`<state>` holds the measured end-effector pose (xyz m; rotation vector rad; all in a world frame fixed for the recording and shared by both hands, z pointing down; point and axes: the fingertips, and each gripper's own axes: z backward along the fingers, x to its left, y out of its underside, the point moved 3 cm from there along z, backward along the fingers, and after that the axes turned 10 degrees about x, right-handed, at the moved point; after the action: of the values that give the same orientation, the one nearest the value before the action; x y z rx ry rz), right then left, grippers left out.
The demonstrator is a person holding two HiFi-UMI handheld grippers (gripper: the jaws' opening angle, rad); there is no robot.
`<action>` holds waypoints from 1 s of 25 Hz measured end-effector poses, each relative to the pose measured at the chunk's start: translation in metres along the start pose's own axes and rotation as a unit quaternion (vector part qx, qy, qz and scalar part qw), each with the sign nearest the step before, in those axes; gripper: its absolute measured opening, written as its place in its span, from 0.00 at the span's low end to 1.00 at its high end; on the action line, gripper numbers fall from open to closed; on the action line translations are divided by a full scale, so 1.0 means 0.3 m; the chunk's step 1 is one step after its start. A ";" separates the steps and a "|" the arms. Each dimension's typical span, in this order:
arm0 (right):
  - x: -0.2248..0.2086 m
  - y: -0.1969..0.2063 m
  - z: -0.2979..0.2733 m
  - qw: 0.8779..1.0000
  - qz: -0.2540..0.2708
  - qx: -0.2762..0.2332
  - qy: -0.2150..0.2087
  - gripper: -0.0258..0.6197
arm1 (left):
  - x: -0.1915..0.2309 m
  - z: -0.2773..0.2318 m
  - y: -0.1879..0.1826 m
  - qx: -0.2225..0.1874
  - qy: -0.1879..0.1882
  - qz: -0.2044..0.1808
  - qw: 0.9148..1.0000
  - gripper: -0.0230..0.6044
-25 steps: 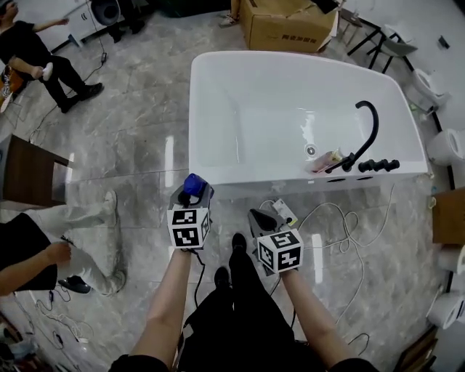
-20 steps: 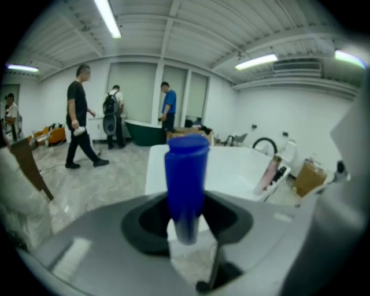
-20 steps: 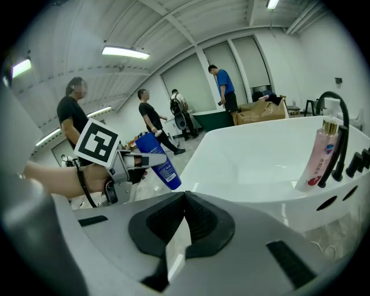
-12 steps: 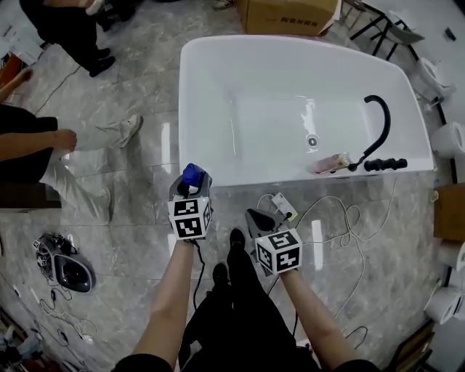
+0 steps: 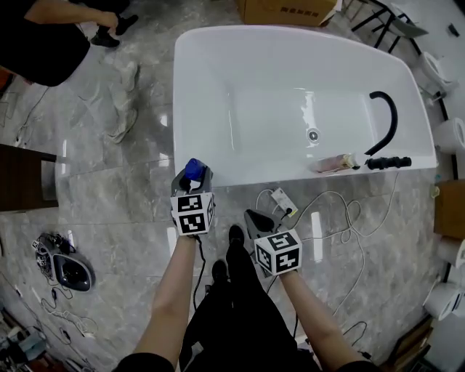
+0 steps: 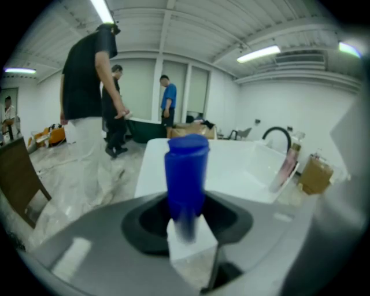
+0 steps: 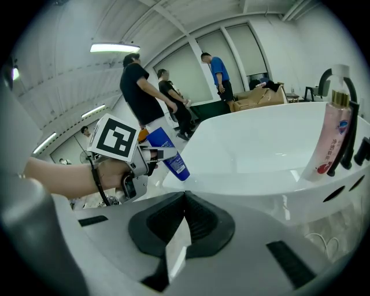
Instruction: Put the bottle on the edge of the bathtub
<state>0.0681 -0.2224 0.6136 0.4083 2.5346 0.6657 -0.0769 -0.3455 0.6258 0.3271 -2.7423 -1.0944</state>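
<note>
carrying step, head view: left gripper pinches blue bottle near bathtub front rim; tub empty bar the drain, pink bottle on rim by tap. left gripper view: jaws clamp the bottle. right gripper view: right gripper pressed together, empty. next, prob: reach fwd, set bottle upright on rim.

The bottle at centre left of the head view is deep blue. The bathtub filling the upper middle is glossy white, and its faucet at the right is black. The pink bottle beside the faucet is pale. The floor is grey with marble veining. The left gripper and right gripper are grey. Their marker cubes are white with black square patterns. The box at the top edge is cardboard brown.
</note>
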 end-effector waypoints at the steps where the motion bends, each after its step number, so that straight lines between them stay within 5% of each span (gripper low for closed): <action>1: -0.002 0.002 -0.003 1.000 -0.001 0.001 0.000 0.04 | -0.002 -0.008 0.003 0.001 0.000 0.000 1.000 0.30; 25: -0.037 0.026 -0.009 1.000 -0.012 0.011 0.006 0.04 | -0.062 -0.060 0.029 0.004 -0.002 -0.048 0.999 0.30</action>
<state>0.0771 -0.2213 0.6239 0.3822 2.5562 0.6335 -0.0561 -0.3462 0.6434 0.4631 -2.7616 -1.1076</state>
